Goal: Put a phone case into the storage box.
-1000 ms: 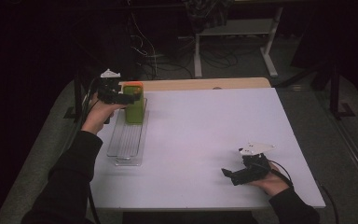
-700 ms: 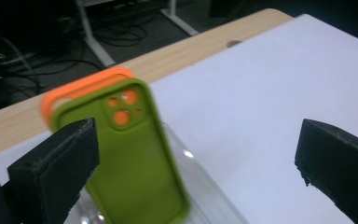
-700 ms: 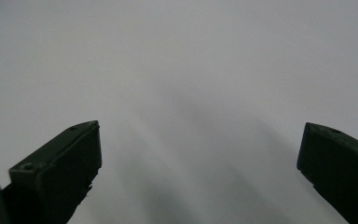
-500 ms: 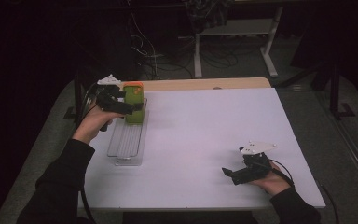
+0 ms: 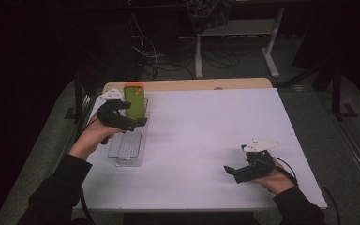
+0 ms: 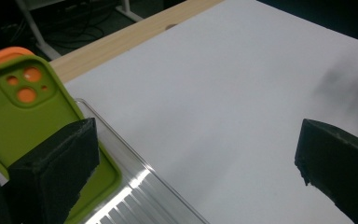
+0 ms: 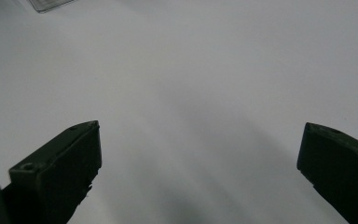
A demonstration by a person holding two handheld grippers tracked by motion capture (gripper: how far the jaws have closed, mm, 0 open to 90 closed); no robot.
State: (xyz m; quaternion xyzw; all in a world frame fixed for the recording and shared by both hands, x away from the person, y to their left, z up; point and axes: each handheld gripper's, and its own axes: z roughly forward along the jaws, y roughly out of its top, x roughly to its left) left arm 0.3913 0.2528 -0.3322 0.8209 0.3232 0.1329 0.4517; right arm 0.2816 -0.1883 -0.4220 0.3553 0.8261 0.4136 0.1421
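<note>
The fingers (image 6: pixel 56 172) of the left gripper (image 5: pixel 130 123) stand wide apart, having just been opening, and nothing is pressed between them; the green phone case (image 5: pixel 134 101) lies to the outside of one finger, not in the gap. In the high view the case stands upright at the far end of the clear rack (image 5: pixel 129 147), near the far left corner of the desk (image 5: pixel 206 140), with its orange camera end uppermost. We judge the step in hand to be letting go of the case once it is seated in the rack. To do it well, we advise drawing the gripper straight away across the desk with the fingers kept wide, so that no pad brushes the case and tips it. Whether the case sits firmly in a slot we cannot tell.

The right gripper (image 5: pixel 236 171) rests near the near right corner, its fingers (image 7: pixel 58 170) equally spread over bare desk, well apart from the rack. Nothing lies between the two grippers. The rack's rim, just beside the left gripper, is the one obstacle we note.
</note>
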